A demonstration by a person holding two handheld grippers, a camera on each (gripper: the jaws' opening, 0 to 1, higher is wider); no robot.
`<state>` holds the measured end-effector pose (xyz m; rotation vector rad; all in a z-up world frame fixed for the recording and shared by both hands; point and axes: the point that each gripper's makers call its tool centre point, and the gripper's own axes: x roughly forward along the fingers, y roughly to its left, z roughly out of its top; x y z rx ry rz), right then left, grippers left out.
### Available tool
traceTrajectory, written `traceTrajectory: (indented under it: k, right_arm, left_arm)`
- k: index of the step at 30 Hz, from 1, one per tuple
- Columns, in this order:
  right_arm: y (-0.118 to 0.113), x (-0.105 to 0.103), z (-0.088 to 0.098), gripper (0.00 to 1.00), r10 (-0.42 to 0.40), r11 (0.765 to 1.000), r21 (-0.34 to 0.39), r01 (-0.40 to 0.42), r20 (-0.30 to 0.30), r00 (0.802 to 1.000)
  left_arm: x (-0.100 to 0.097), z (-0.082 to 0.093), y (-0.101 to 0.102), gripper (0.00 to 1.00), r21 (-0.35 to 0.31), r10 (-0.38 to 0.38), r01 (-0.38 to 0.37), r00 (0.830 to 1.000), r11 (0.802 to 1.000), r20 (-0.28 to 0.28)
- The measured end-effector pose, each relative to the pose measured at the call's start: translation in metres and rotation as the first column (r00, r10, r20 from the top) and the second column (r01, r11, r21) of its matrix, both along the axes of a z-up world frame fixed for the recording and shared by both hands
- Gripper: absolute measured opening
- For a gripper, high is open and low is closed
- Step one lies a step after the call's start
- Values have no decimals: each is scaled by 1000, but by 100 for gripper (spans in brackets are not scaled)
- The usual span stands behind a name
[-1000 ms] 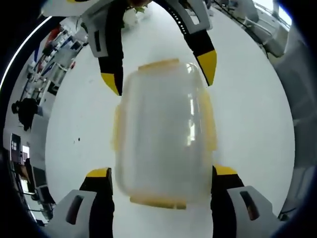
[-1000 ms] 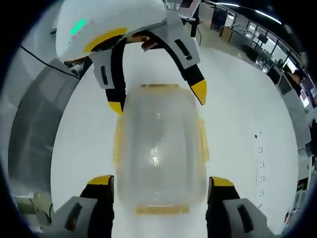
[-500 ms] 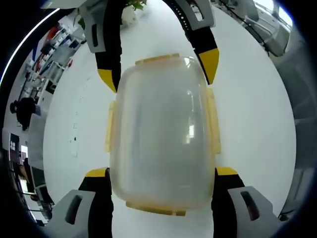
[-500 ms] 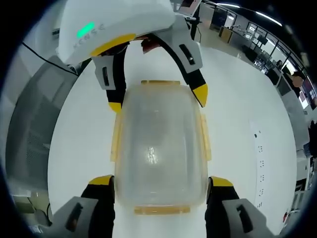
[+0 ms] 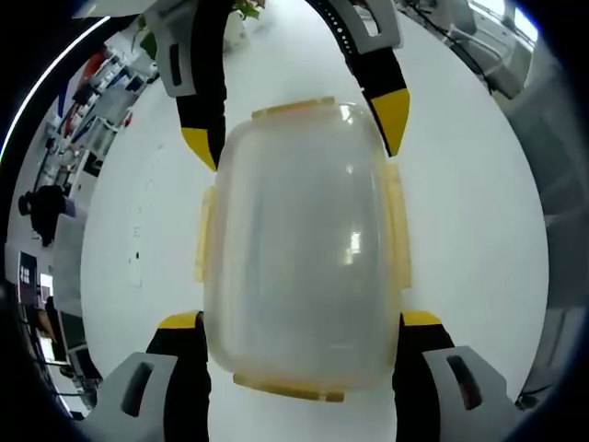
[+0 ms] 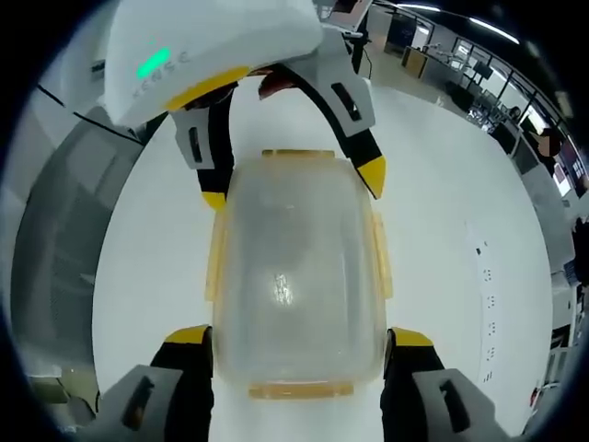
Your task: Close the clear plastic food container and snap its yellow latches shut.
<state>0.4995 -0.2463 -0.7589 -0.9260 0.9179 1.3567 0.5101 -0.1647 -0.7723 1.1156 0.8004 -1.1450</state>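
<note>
Since a second ago, left gripper view: the clear rounded-rectangular plastic food container (image 5: pixel 299 249) with yellow side latches (image 5: pixel 398 226) has sharpened and grown between my left gripper (image 5: pixel 302 324) jaws, which stand spread beside its near corners on the white table (image 5: pixel 469 212), the right gripper (image 5: pixel 294 124) straddling the far end. Right gripper view: little has shifted; my right gripper (image 6: pixel 296 341) is likewise spread around the container's near end, the left gripper (image 6: pixel 293 184) opposite. I judge the latches unsnapped, and uneven pressing could skid the box or leave the lid misaligned.
</note>
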Motion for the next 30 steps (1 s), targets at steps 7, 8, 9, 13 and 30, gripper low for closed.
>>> traceTrajectory:
  k: [7,8,9,13,30]
  right_arm:
    - [16,-9,-1,75,8,1000,0,-8,2,1000]
    - [18,-10,-1,75,8,1000,-3,-8,4,1000]
    - [19,-11,-1,75,8,1000,-5,-8,4,1000]
    - [25,-14,-1,75,8,1000,-7,-8,5,1000]
    - [49,-18,-1,75,-16,1000,18,16,1,1000]
  left_arm:
    - [-9,0,14,80,-12,16,-16,1000,1000,1]
    - [-10,0,15,81,-13,19,-19,1000,1000,1]
    - [-12,0,17,81,-13,24,-24,1000,1000,2]
    - [-15,-1,22,81,-12,32,-32,999,999,6]
    - [-16,-1,45,81,8,3,-4,1000,1000,8]
